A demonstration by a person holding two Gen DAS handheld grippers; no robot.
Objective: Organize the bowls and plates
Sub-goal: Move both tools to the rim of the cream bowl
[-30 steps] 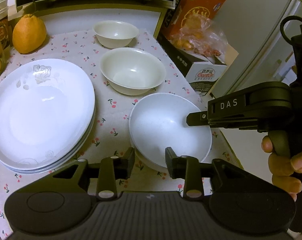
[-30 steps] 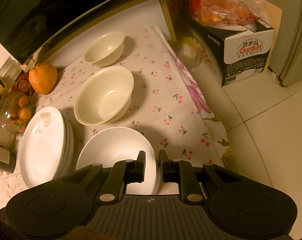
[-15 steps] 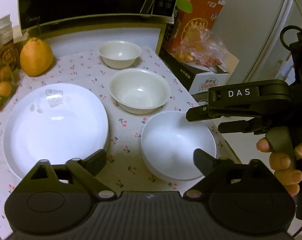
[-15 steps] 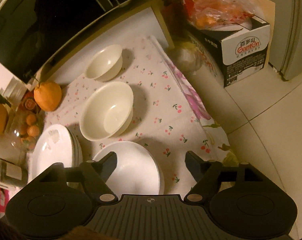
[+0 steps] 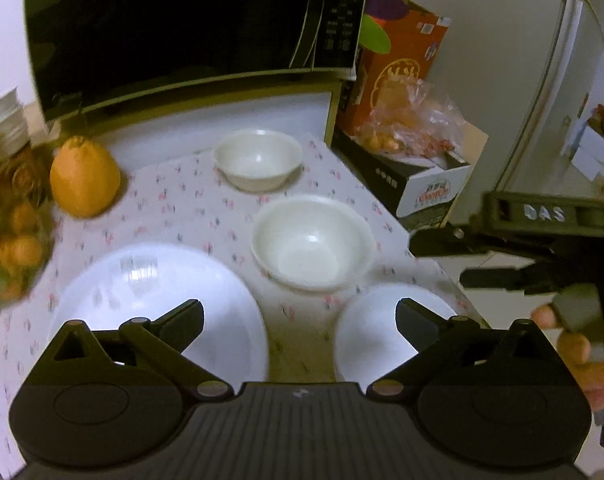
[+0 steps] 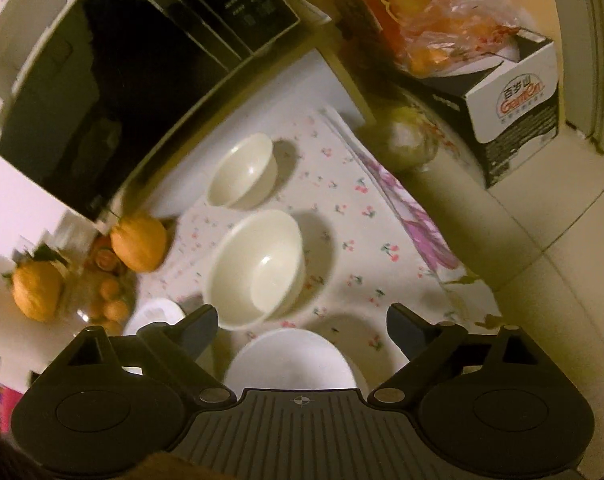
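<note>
Looking along the left gripper point(image 5: 298, 312), its jaws are opening with nothing between them, hiding the near edges of the plates point(image 5: 150, 292) and the near bowl point(image 5: 377, 320). Beyond sit the middle bowl point(image 5: 311, 242) and the small bowl point(image 5: 258, 158). The right gripper point(image 5: 441, 258) and a hand point(image 5: 577, 344) enter at right, blurred.

The right wrist view shows its jaws opening, empty, over the near bowl point(image 6: 294, 358). The plates point(image 6: 156, 314) are mostly hidden here. Only this view shows a second orange point(image 6: 36, 290).
</note>
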